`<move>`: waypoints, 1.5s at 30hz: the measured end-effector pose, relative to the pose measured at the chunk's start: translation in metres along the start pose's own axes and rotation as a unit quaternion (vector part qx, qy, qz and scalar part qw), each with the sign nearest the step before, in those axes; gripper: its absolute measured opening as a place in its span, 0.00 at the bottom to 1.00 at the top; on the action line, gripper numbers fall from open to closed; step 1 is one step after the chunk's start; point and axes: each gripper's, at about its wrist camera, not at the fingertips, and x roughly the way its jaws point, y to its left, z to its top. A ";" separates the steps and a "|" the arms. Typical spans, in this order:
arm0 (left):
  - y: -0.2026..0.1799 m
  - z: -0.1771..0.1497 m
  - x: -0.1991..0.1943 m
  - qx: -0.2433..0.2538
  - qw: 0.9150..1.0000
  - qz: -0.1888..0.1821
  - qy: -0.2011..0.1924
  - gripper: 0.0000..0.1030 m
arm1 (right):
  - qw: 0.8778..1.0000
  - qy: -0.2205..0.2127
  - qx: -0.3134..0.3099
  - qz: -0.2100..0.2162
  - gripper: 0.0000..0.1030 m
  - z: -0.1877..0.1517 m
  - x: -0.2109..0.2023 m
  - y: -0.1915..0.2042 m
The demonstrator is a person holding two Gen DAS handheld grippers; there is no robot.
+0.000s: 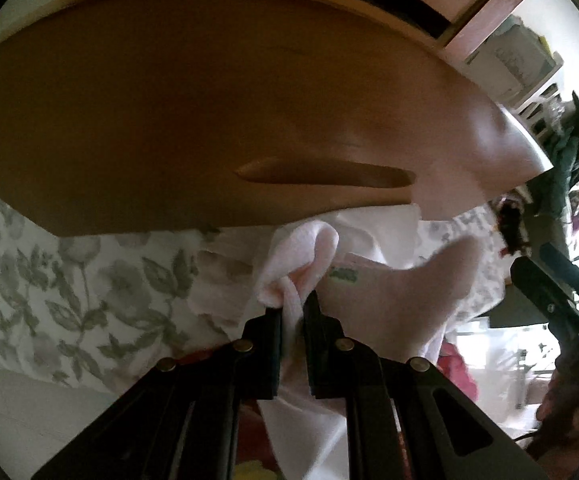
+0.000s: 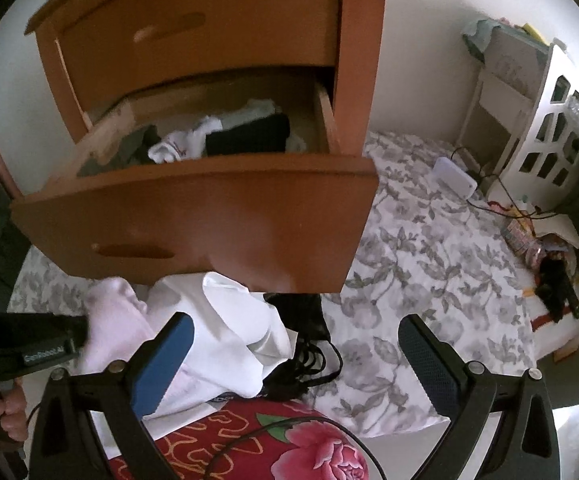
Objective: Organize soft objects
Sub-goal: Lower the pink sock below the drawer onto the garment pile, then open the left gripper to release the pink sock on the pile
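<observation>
One left gripper (image 1: 292,312) pinches a pale pink sock (image 1: 305,256) at six o'clock below the one open drawer (image 2: 193,216), while one right gripper (image 2: 295,344) gapes empty.

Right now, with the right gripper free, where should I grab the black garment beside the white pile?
Grip the black garment at its bunched straps on the floral sheet, coming from above on the right. That side looks clear; the white clothes overlap its left edge.

left gripper (image 1: 292,306): black linkage arms, brass-coloured rivets, slotted cut-outs
right gripper (image 2: 295,354): black frame, silver screws, one blue pad, one dark textured pad
marking: white lettering on the black body, too blurred to read
</observation>
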 end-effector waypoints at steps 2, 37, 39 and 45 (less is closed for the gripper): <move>0.003 0.002 0.003 -0.003 1.000 -0.005 0.002 0.10 | 1.000 0.011 -0.002 -0.001 1.00 0.000 0.009 0.000; 0.028 0.019 0.017 -0.039 0.999 0.002 0.012 0.58 | 0.996 0.086 -0.016 -0.009 1.00 -0.001 0.072 0.002; 0.030 0.020 0.015 -0.045 0.999 0.002 0.009 0.62 | 0.996 0.086 -0.015 -0.009 1.00 -0.001 0.073 0.002; 0.036 0.021 0.006 -0.058 0.998 0.015 0.001 0.68 | 0.997 0.082 -0.014 -0.009 1.00 -0.001 0.071 0.004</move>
